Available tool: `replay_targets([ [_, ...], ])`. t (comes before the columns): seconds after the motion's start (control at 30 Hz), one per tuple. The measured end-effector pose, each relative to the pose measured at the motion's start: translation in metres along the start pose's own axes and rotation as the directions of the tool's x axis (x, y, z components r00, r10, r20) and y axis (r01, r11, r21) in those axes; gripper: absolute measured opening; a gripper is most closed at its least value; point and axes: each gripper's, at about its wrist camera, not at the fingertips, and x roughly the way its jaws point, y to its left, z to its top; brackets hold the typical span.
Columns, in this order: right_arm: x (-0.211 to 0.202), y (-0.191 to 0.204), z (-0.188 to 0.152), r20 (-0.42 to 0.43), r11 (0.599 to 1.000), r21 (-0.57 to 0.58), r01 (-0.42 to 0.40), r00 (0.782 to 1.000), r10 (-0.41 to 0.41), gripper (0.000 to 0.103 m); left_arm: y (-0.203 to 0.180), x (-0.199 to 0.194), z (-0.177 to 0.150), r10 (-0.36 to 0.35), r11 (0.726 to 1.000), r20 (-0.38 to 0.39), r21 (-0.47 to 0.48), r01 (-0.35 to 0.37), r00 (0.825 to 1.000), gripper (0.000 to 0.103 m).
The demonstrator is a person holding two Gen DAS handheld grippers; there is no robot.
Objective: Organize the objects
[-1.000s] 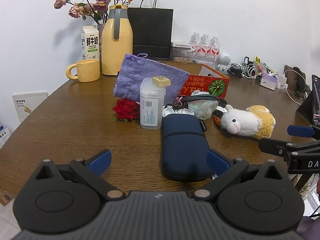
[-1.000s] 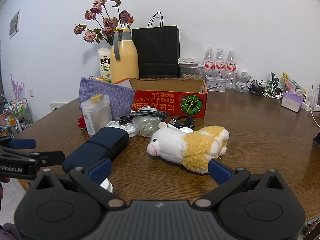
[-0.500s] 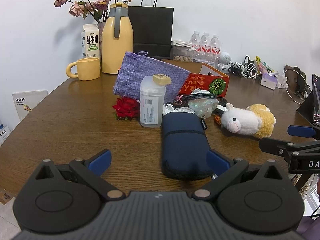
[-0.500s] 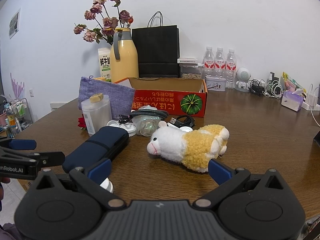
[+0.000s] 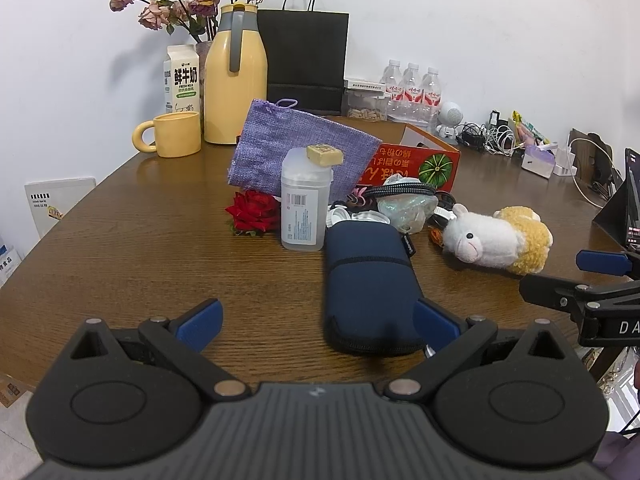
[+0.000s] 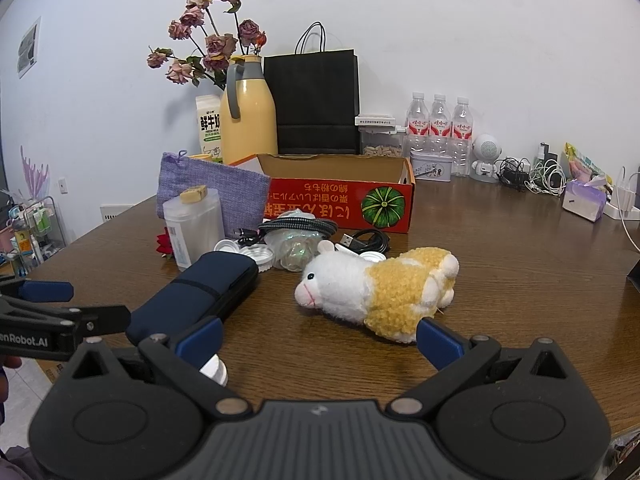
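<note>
A dark blue zip case lies lengthwise on the brown table, its near end beside the right finger of my left gripper, which stands open and holds nothing. In the right wrist view the same case lies at the left, and a white and yellow plush sheep lies on its side just beyond my right gripper, also open and empty. Behind them stand a clear plastic container with a small tan block on top, a red rose, a purple pouch and an open orange cardboard box.
Cables, white lids and a crumpled clear bag clutter the space before the box. A yellow jug, yellow mug, milk carton, black paper bag, water bottles and chargers line the back. A white lid lies under my right gripper's left finger.
Both grippers stay open. The left wrist view has shifted very slightly, with the table objects a touch lower and nearer; the right wrist view is practically unchanged.
</note>
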Motion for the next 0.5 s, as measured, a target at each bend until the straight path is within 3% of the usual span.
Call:
replay_targets([
  [0.5,-0.0016,0.0012,-0.0004,-0.001,1.000,0.000,0.000,1.000,0.000,0.103,0.0009,-0.0004,-0.0009,0.000,1.000,-0.002,-0.003,0.000,1.000,0.103],
])
